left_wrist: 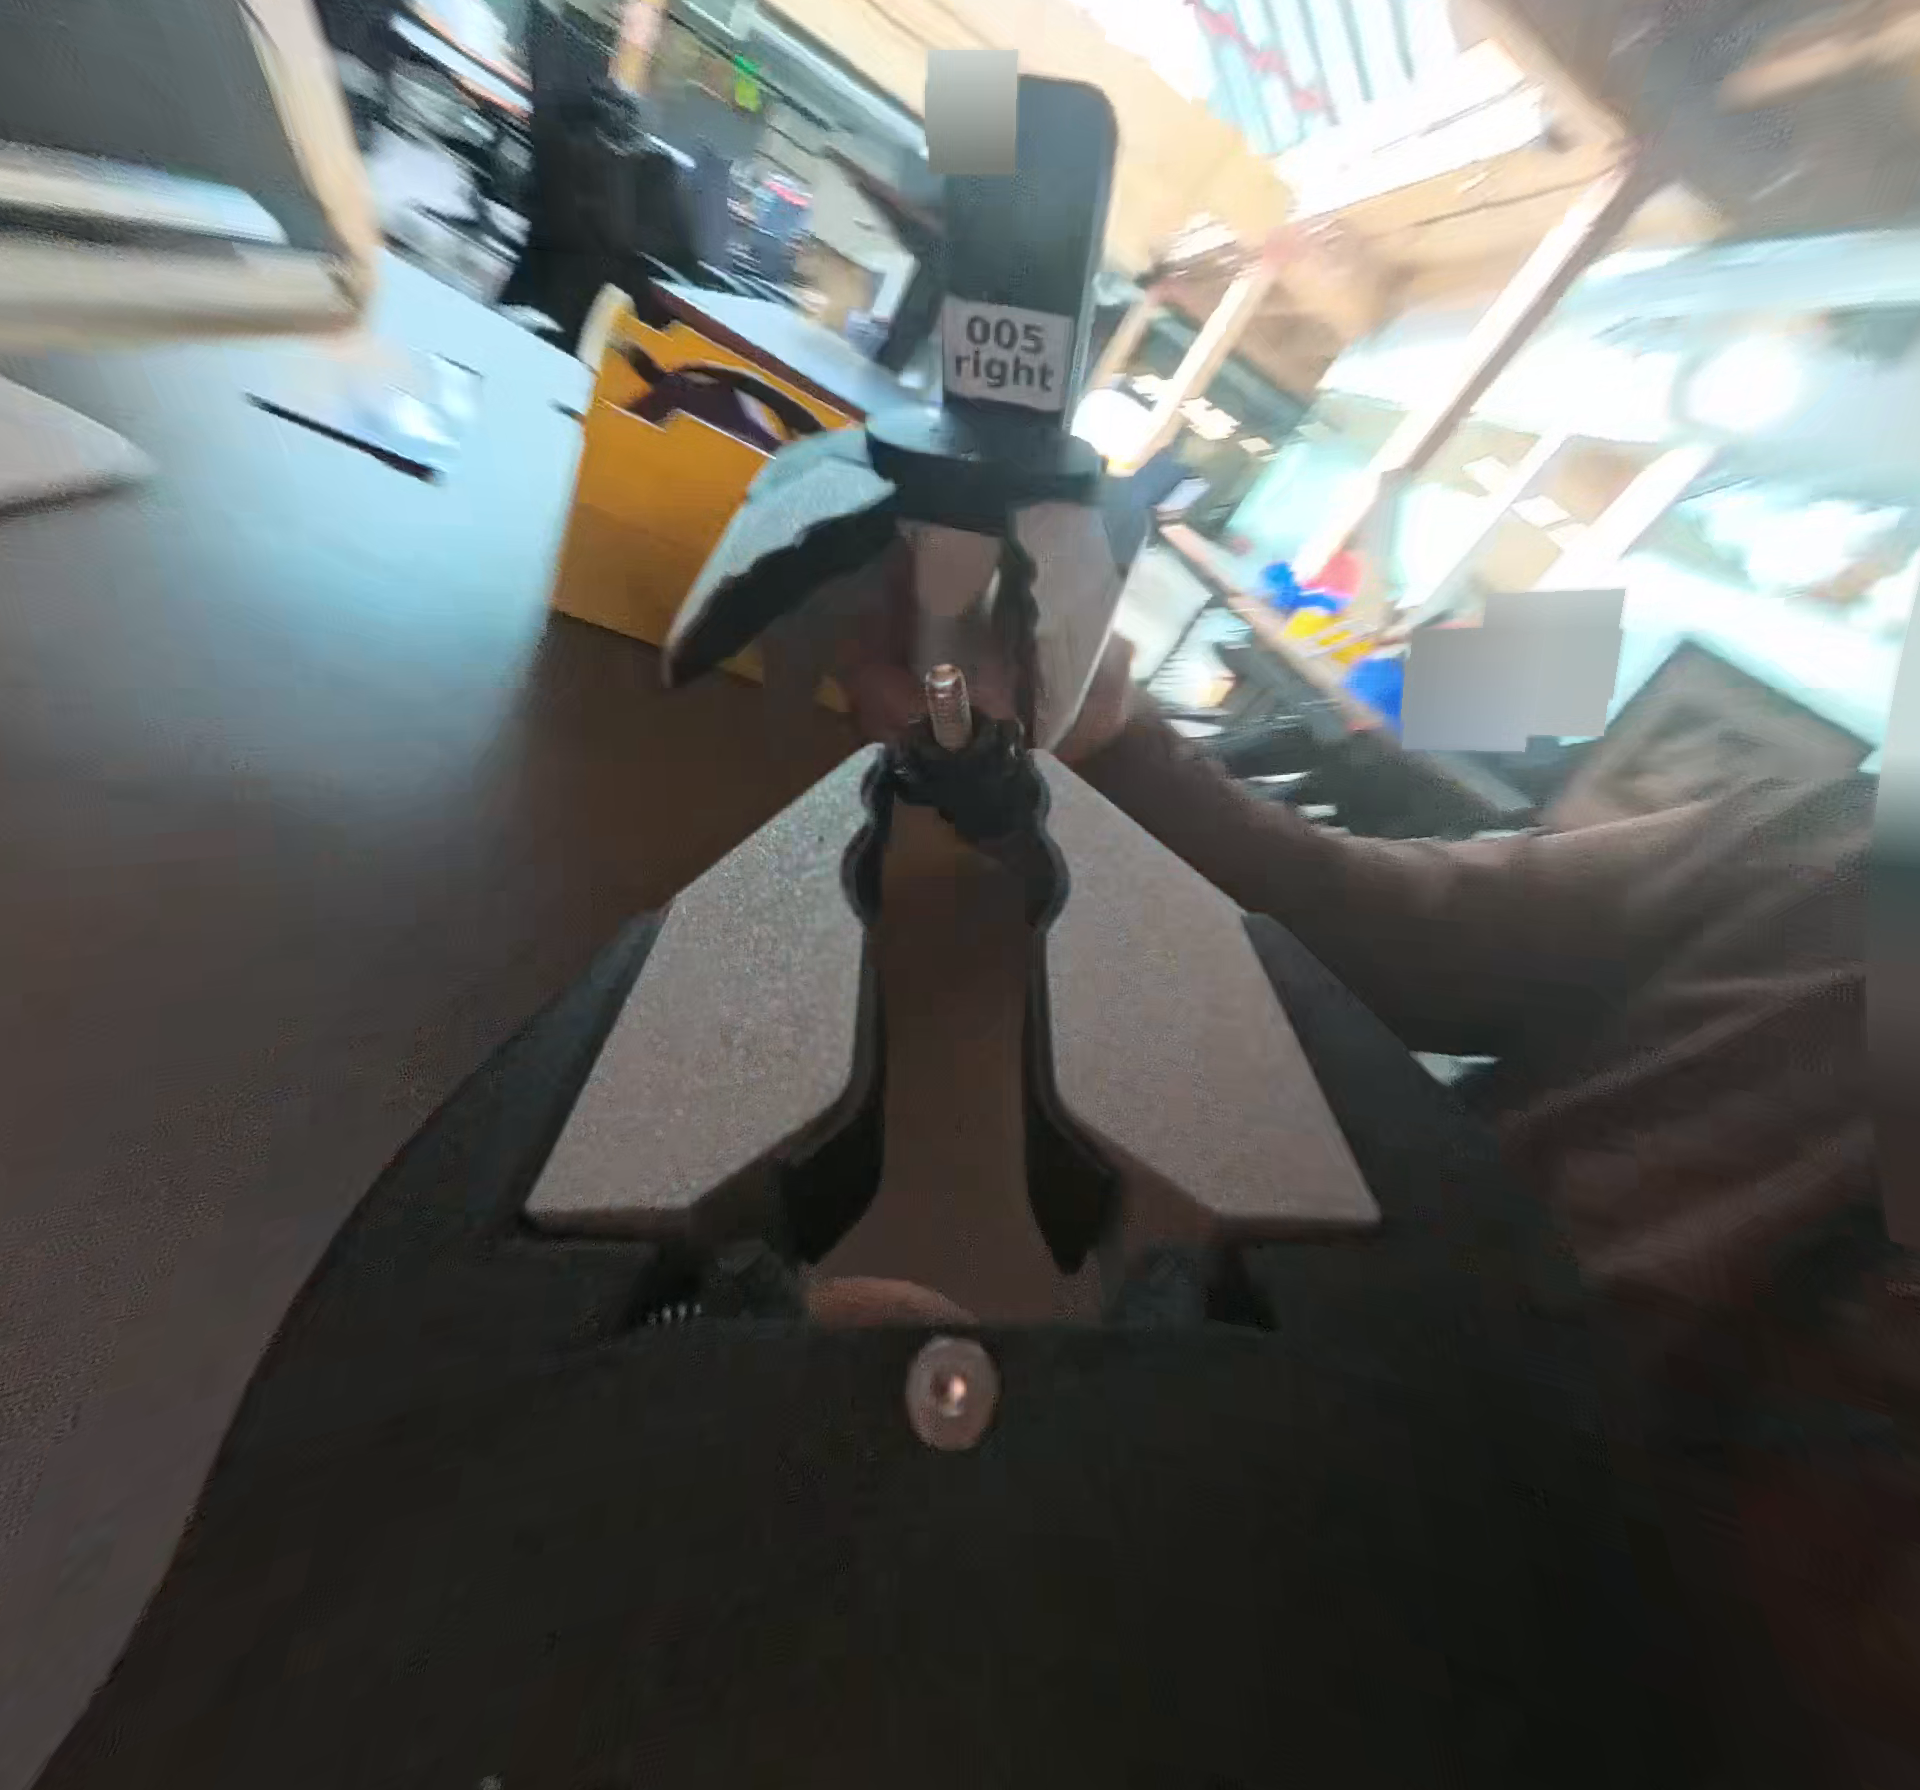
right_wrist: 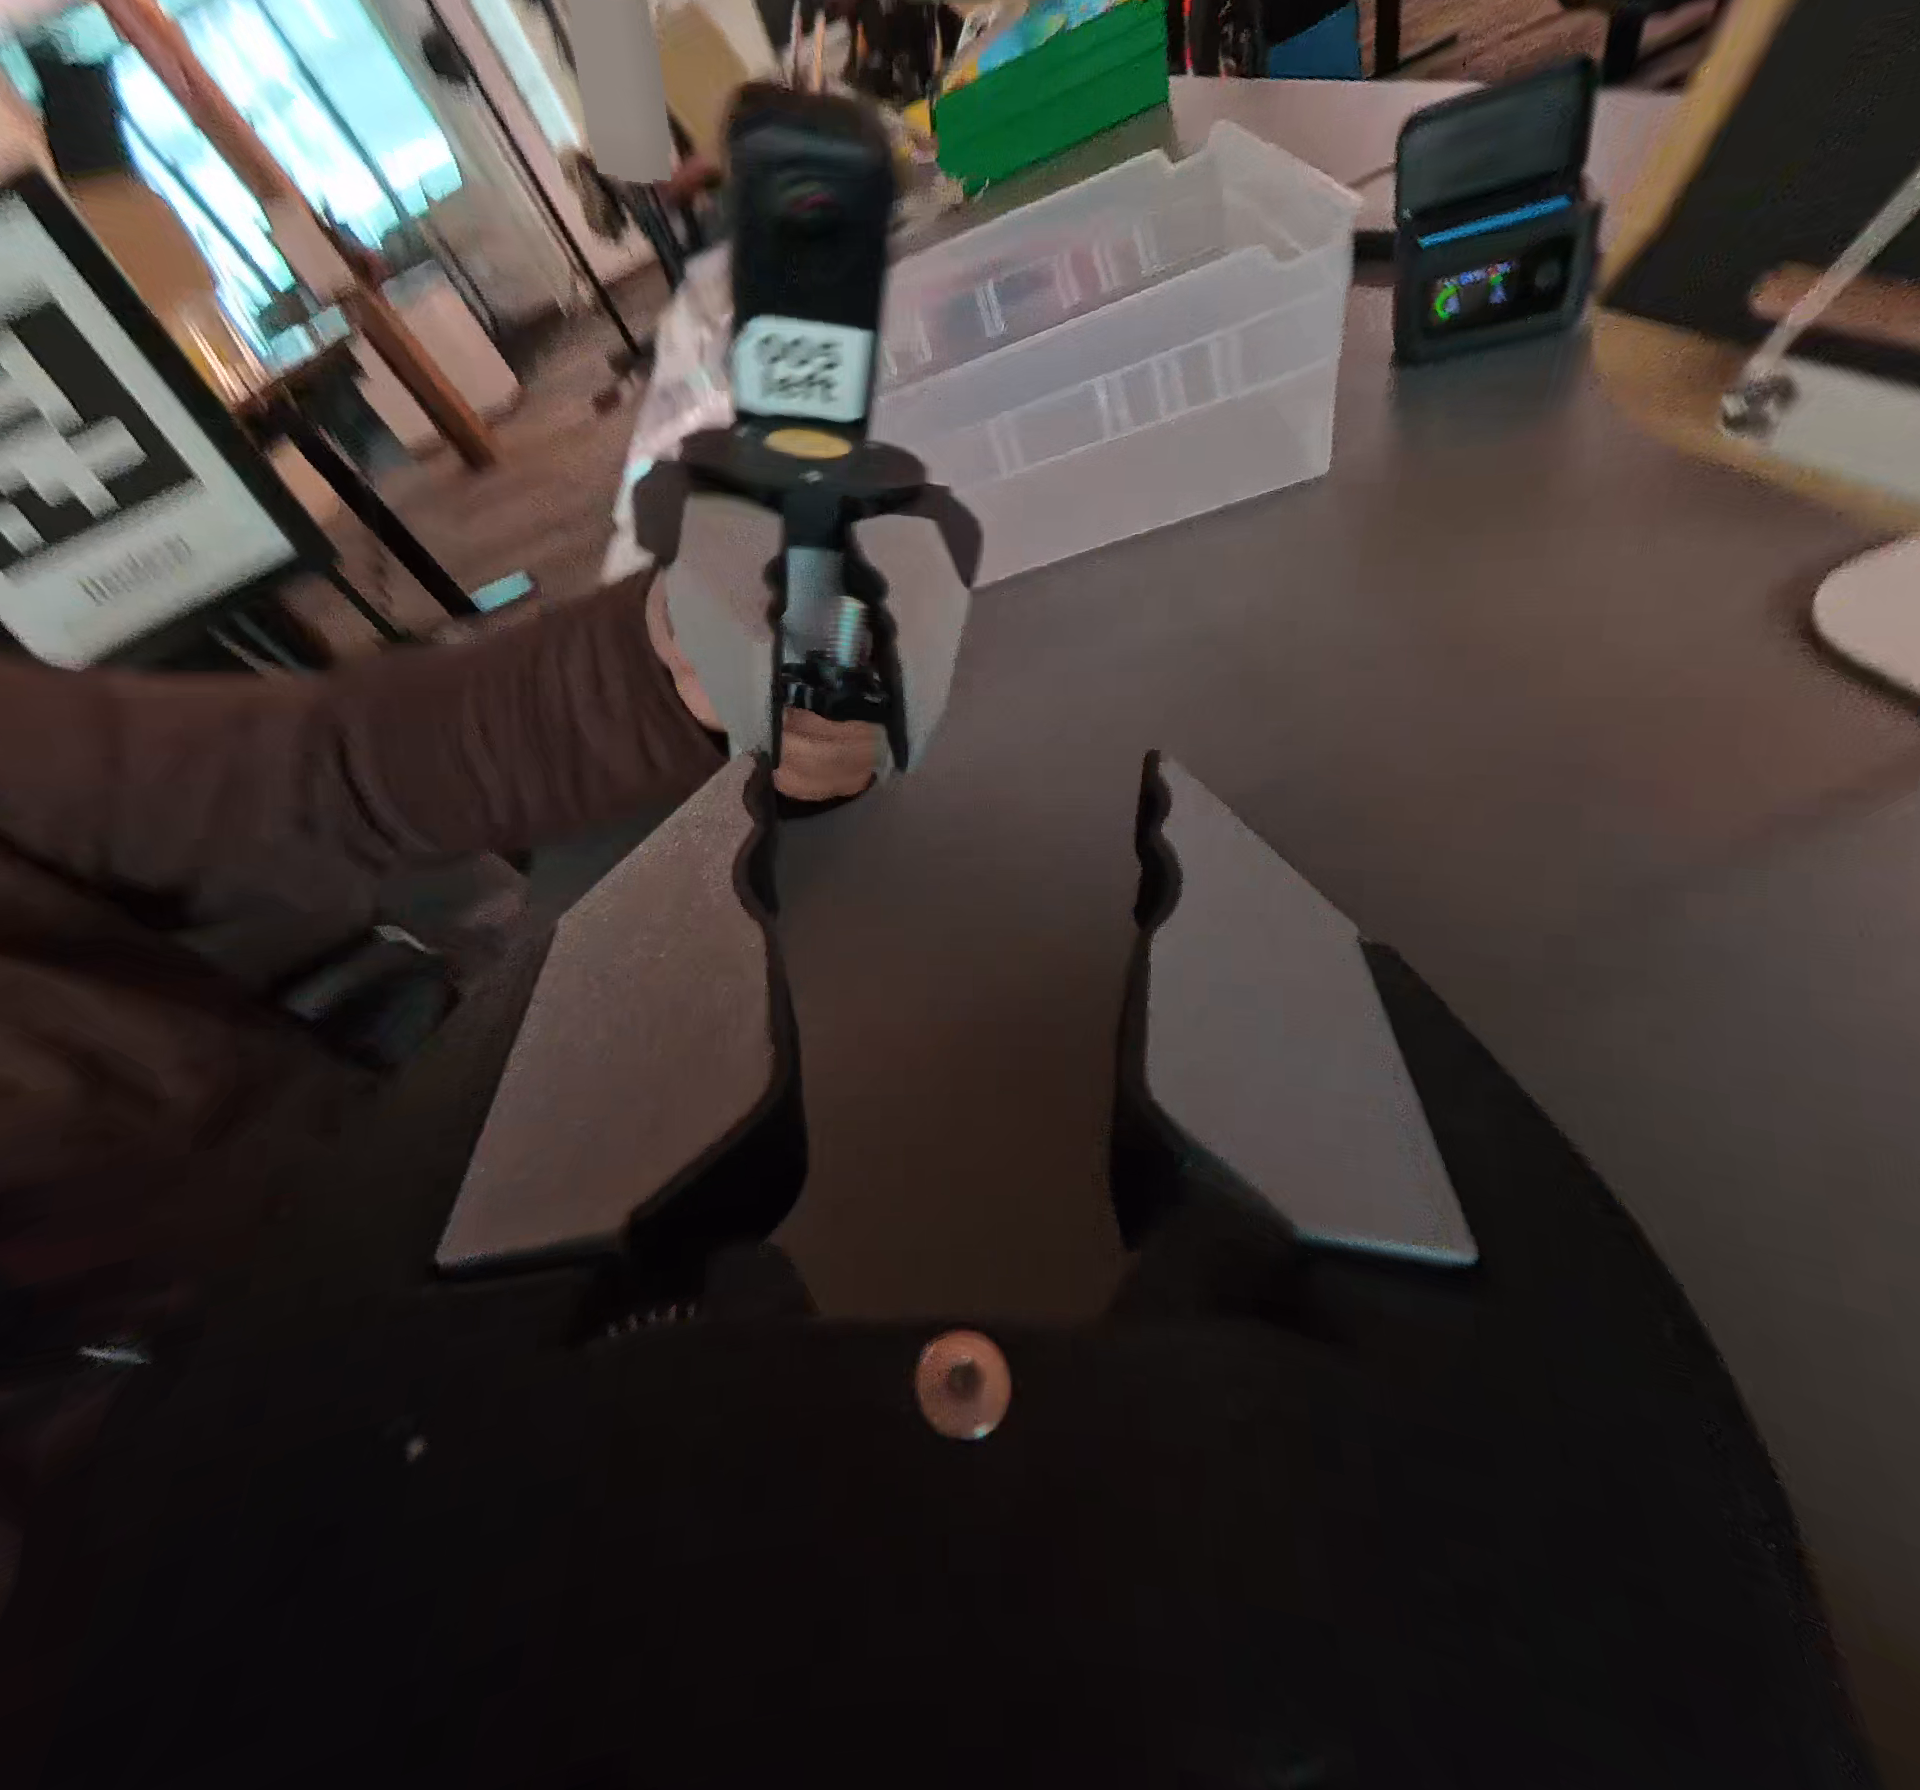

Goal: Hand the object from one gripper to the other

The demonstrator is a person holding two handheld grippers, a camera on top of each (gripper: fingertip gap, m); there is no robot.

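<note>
Centre frame: left gripper (left_wrist: pixel 956 764) clamped on black knob with threaded stud (left_wrist: pixel 951 732); right gripper (right_wrist: pixel 956 784) wide apart, holding nothing.

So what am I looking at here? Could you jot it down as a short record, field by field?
Object: small black knob with a silver threaded stud
Held by: left gripper, fingertips closed on the knob
Right gripper: open, holding nothing, facing the left one at close range
Handover: not yet done, judging by who holds the knob
Surface below: dark table
On the table: clear plastic bin, small black device with a lit screen
Also in view: yellow box, brown sleeve
</note>
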